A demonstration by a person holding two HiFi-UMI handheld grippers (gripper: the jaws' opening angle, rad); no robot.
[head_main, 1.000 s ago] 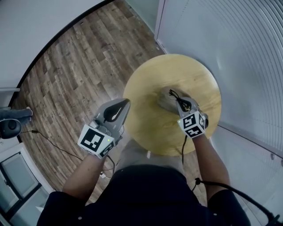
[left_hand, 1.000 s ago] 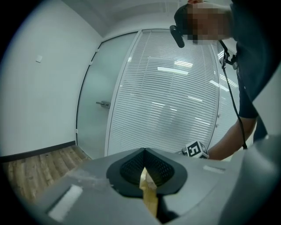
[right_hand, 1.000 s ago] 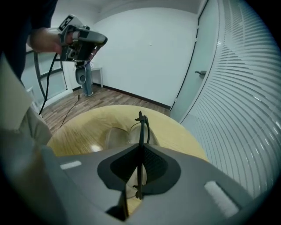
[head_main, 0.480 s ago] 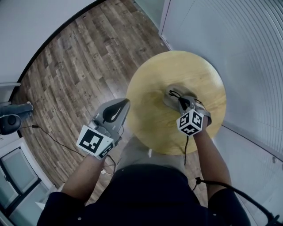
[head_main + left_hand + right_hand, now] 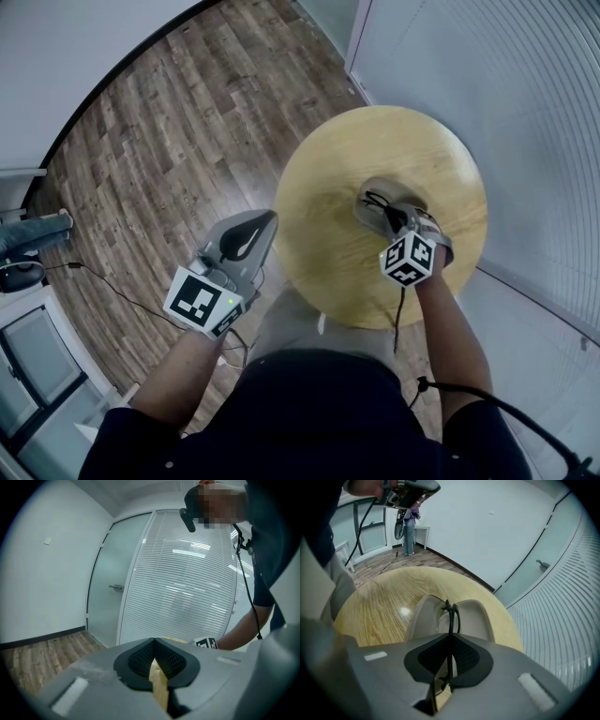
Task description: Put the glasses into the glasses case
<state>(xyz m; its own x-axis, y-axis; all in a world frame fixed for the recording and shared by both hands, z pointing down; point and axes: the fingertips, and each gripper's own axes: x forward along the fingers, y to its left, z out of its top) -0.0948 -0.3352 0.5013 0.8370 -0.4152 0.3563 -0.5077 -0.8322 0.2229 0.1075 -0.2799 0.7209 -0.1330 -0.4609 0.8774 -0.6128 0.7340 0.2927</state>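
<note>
A grey glasses case point(image 5: 373, 195) lies open on the round wooden table point(image 5: 323, 187). In the right gripper view its two halves point(image 5: 474, 616) spread apart just beyond the jaws. My right gripper point(image 5: 394, 225) points steeply down over the case, shut on the black glasses point(image 5: 451, 613). The glasses sit edge-on between the pads, and their front end hangs just above the open case. My left gripper point(image 5: 266, 218) hovers off the table's left edge, shut with nothing in it. Its jaws point(image 5: 153, 652) show only a slit of table wood.
A wall of white blinds point(image 5: 525, 112) curves close behind the table on the right, next to a glass door point(image 5: 110, 588). Wood floor point(image 5: 159, 141) spreads to the left with a thin cable point(image 5: 103, 291) on it. A person point(image 5: 410, 527) stands far off by a desk.
My right gripper has sunk and rolled with the glasses, bringing them down onto the open case. The left gripper has stayed beside the table's edge.
</note>
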